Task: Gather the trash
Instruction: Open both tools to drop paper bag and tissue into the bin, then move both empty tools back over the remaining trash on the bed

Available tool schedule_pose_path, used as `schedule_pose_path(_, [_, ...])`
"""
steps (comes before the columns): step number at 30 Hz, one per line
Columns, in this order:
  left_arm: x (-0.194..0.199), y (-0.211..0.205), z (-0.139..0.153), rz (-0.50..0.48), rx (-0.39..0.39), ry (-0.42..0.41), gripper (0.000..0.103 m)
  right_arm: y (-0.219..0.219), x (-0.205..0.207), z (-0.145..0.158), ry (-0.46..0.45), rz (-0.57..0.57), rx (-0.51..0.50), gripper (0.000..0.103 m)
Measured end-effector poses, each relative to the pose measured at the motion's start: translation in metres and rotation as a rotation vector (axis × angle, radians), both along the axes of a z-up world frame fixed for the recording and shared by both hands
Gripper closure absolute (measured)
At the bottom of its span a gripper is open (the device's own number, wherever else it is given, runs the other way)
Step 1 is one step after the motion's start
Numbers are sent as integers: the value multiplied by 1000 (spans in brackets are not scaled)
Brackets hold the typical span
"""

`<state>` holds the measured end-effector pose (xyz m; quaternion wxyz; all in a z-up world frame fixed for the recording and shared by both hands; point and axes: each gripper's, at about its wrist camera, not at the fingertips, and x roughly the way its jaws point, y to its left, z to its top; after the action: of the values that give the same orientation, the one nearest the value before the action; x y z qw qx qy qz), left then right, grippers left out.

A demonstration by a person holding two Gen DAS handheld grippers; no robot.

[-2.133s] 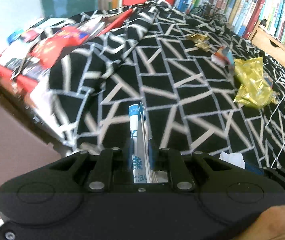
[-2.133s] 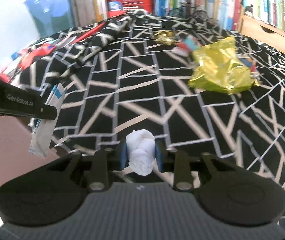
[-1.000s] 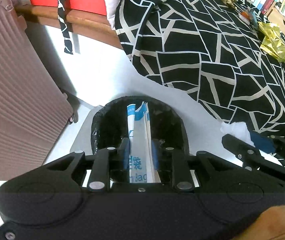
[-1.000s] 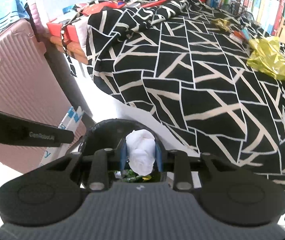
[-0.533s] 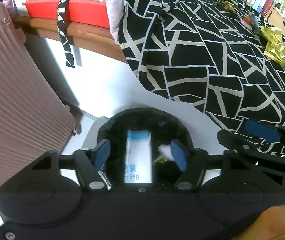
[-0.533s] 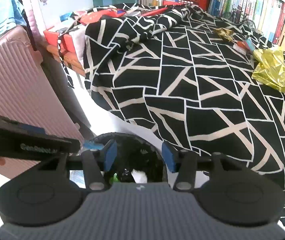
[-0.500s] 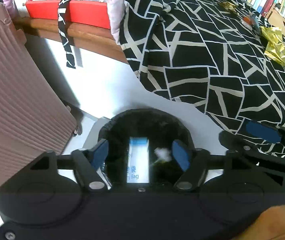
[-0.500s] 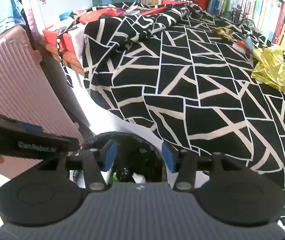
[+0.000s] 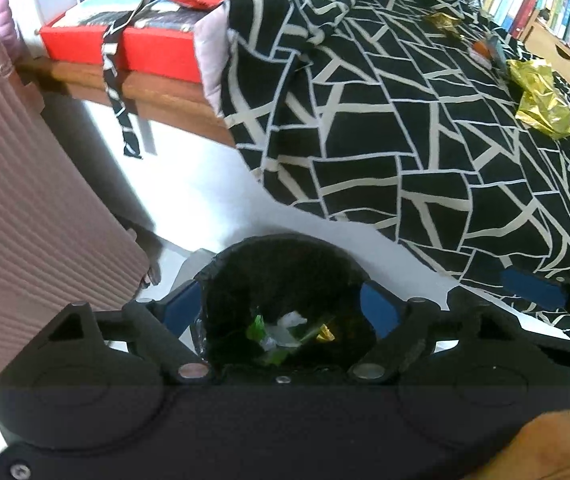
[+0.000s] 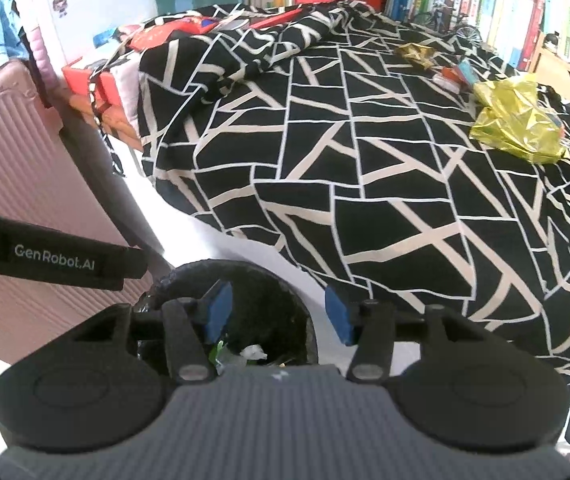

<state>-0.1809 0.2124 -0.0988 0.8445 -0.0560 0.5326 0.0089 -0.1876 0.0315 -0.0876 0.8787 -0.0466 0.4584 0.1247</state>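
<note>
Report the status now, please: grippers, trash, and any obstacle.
Left hand-held gripper open, empty, over bin. Right hand-held gripper open, empty, same bin. Gold wrapper on bedspread not yet collected. Nothing in the way.

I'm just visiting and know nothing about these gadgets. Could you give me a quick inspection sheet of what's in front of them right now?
Surface: a bed under a black-and-white patterned blanket; white floor below.
Job's things: a black-lined trash bin on the floor beside the bed, scraps inside; a large gold foil wrapper, a small gold wrapper and a small orange and blue packet lie on the blanket.
Clutter: a red box with papers on it at the bed's end.
Grippers: left gripper and right gripper both open and empty, over the bin.
Cables: nothing seen.
Surroundings: a pink suitcase by the bin; bookshelves behind the bed.
</note>
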Motion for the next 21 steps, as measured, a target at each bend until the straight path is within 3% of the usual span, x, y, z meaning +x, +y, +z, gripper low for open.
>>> schedule_pose_path(10, [12, -22, 24, -73, 7, -36, 16, -26, 0, 23, -30, -115, 5, 37])
schedule_pose_path(21, [45, -69, 59, -195, -18, -130, 15, -83, 5, 60, -126, -320, -21, 37])
